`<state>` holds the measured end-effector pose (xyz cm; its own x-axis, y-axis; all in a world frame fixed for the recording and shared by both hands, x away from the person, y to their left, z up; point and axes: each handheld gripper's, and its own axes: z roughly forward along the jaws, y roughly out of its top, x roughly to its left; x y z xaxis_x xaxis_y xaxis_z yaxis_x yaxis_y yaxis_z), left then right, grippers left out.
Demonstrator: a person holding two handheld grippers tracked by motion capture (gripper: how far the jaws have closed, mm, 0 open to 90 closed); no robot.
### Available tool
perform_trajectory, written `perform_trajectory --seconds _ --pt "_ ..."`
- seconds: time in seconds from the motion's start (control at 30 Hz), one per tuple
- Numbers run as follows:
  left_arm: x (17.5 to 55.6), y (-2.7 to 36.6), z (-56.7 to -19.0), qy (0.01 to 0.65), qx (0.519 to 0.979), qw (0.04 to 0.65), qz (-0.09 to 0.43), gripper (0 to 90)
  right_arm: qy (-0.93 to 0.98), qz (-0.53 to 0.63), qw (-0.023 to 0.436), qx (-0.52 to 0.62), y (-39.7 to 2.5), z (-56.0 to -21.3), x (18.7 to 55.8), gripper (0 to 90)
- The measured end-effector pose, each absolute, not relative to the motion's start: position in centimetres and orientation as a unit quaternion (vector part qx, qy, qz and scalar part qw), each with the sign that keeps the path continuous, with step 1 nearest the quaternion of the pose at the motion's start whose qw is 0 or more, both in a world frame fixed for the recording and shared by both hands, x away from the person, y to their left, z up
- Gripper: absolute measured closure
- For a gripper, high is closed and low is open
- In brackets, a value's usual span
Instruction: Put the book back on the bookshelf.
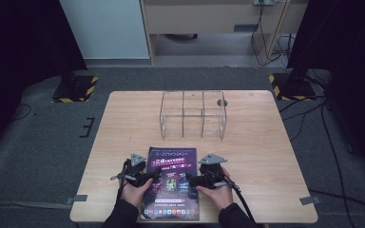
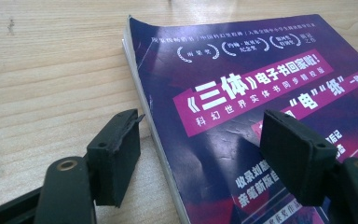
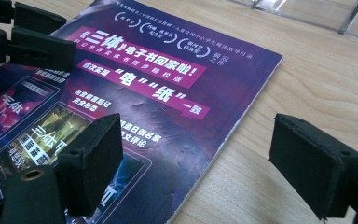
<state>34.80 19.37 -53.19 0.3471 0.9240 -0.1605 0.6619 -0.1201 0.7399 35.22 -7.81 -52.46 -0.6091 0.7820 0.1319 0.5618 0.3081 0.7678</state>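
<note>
I see my left tool point(image 2: 198, 154) and right tool point(image 3: 214, 168) both spread apart, each straddling a side edge of the purple magazine point(image 1: 172, 183), glossy, creased, white-lettered, lying flat at the tabletop's point(image 1: 266, 156) lower centre.

Both hands low and close together, left gripper point(image 1: 153, 176) and right gripper point(image 1: 190, 179) jaws apart.

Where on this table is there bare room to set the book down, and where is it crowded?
Bare wood lies left and right of the clear organizer, out to the table edges, and in the strip between it and the book. The near middle is crowded: the book, with the left gripper and right gripper open astride its edges.
</note>
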Motion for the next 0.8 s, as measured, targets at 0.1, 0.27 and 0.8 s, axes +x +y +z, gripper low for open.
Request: perform_trajectory --seconds 0.1,0.27,0.8 --pt "34.84 19.25 -53.25 0.54 0.73 0.382 0.172 28.2 0.799 0.408 0.13 0.422 -7.69 -52.68 35.23 17.5" --pt "34.87 19.1 -53.27 0.536 0.732 0.385 0.17 28.6 0.801 0.409 0.118 0.421 -7.45 -52.97 35.16 19.0" --pt "35.14 19.01 -53.39 0.541 0.725 0.39 0.174 28.1 0.8 0.415 0.101 0.42 -6.77 -53.58 35.12 22.1"
